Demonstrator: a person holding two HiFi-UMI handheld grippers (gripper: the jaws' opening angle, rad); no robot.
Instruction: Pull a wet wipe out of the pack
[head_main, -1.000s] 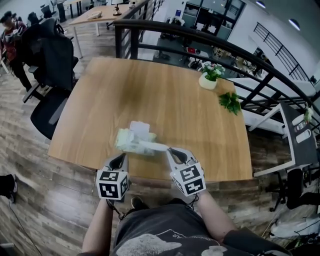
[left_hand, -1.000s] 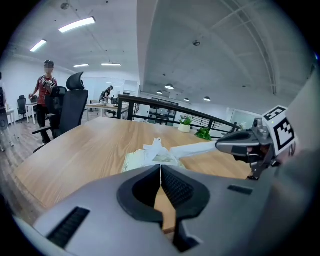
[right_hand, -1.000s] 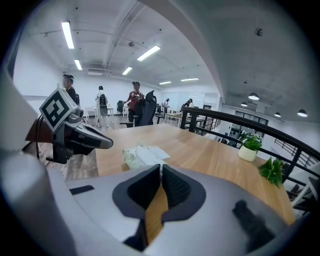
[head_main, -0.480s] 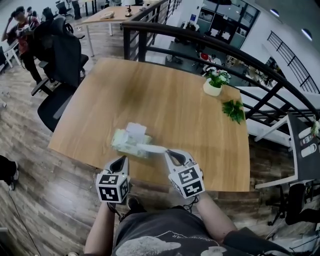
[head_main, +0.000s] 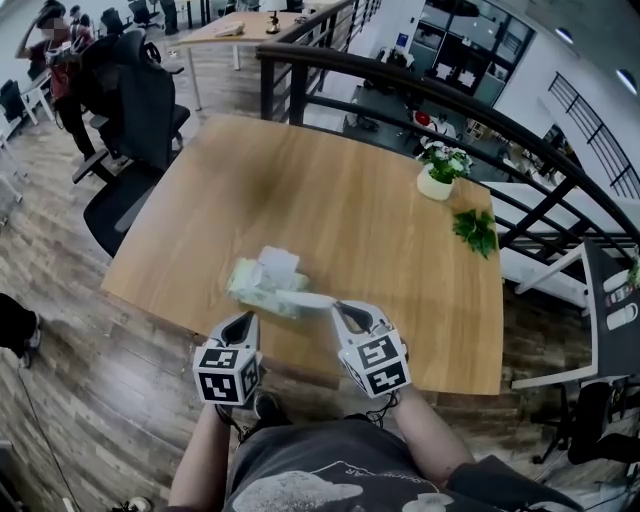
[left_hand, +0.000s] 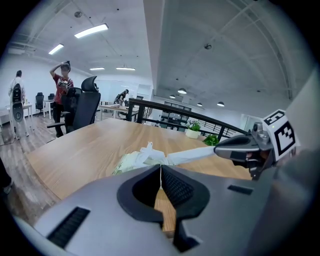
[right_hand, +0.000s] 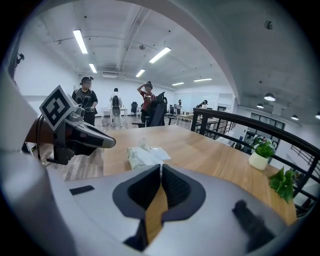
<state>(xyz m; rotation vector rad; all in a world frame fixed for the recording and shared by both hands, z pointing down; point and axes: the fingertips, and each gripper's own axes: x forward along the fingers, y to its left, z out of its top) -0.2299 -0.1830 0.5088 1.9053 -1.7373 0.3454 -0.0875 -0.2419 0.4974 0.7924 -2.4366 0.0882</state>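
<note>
1. The white wet wipe (head_main: 311, 298) is stretched into a taut strip just below the middle of the head view. One end sits in the mouth of the pale green soft plastic pack (head_main: 258, 285). The other is pinched in the right claw (head_main: 337, 305), whose jaws are clenched on it. The wipe looks only partly out, so a sharp tug could tear the thin damp sheet or slip it from that narrow bite.
2. The pack lies on the light wooden counter (head_main: 330, 190), near the counter's lower edge in the frame, with its white flap raised. Nothing presses on it. The likeliest fault, I judge, is that the light pack drags toward the right claw instead of giving up the wipe. It might even slide off that edge.
3. The left claw (head_main: 241, 318) is clenched on nothing. It sits close beside the pack's near side but apart from it, so it gives no anchoring.
4. A following wipe may trail out behind the first if the pull runs long.
5. The white pot of flowers (head_main: 437, 182) and the green leafy sprig (head_main: 476, 230) at upper right stand well apart from the pack and seem out of harm's way.
</note>
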